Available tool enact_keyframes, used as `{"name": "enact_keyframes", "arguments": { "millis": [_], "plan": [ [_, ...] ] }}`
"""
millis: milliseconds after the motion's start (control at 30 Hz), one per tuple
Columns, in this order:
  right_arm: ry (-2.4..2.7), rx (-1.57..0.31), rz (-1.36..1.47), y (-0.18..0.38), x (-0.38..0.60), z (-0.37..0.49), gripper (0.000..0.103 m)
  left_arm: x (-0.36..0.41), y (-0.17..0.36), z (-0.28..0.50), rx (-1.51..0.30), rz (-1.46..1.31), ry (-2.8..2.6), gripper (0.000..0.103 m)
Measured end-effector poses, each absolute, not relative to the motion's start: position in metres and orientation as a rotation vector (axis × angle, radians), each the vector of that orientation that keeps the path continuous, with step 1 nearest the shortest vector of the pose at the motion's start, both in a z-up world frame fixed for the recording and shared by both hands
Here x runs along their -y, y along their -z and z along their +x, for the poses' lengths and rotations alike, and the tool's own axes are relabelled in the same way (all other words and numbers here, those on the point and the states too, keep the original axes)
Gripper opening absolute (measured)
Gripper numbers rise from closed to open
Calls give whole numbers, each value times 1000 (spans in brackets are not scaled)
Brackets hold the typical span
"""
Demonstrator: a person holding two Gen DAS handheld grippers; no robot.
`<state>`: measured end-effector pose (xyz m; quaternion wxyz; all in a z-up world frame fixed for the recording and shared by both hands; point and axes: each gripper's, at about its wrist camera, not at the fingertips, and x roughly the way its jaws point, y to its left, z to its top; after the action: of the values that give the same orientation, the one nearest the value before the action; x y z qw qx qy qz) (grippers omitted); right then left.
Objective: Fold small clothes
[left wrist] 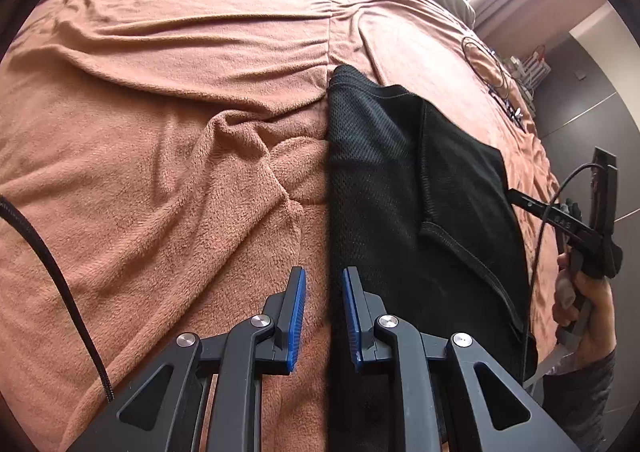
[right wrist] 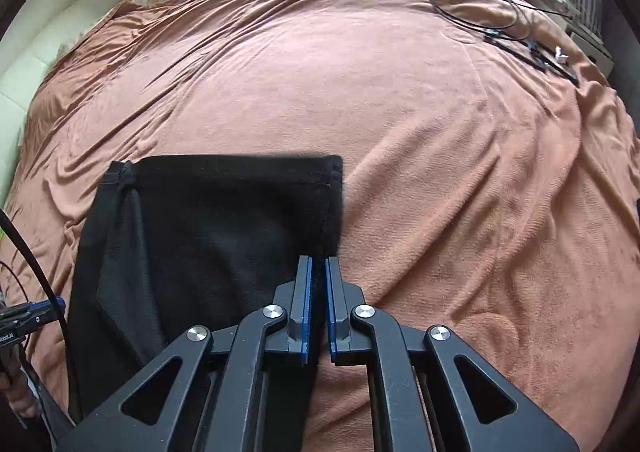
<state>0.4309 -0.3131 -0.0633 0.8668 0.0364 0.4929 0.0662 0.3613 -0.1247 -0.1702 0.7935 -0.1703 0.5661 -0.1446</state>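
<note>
Each fisheye sits just behind its own fingers, tilted steeply down, close above the rust-brown blanket (left wrist: pixel 160 172). The left wrist view takes in the black garment (left wrist: pixel 400 192) from 12 to 3 o'clock; the right wrist view has it from 9 to 11. Both share that garment, the blanket and the coiled black cable (right wrist: pixel 480 8) at 1 o'clock.

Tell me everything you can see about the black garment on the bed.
The black garment is small, dark and partly mesh-textured, with stitched hems. It lies folded into a rough rectangle on the orange blanket, one layer overlapping another. The left gripper straddles its left edge, jaws apart. The right gripper sits at its right edge, which runs between the slightly parted jaws.
</note>
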Motion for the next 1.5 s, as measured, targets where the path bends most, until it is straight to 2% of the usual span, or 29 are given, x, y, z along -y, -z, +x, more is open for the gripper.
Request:
{"name": "enact_keyframes", "arguments": {
  "millis": [33,100,367,600,667,700,733,1033,1500],
  "plan": [
    [-143,-1024,80,61,313,428,29,125,172,362,-1221,-366,311,20],
    [-151,-1003,72,56,312,423,40,126,175,364,-1226,-369,309,20],
    [-318,-962,-16,37,282,393,40,124,178,364,-1217,-397,318,20],
    [-442,-1039,-164,51,235,378,42,124,176,362,-1212,-425,345,20],
    [-456,-1048,-183,55,226,379,59,125,174,364,-1209,-421,351,20],
    [-456,-1045,-189,54,222,379,71,126,173,365,-1209,-418,352,20],
    [-462,-1038,-198,56,220,382,74,126,173,366,-1211,-414,353,20],
    [-426,-1065,-359,78,192,386,74,133,181,374,-1236,-396,349,20],
    [-103,-1024,-94,62,284,418,74,138,178,376,-1239,-356,351,20]
  ]
}}
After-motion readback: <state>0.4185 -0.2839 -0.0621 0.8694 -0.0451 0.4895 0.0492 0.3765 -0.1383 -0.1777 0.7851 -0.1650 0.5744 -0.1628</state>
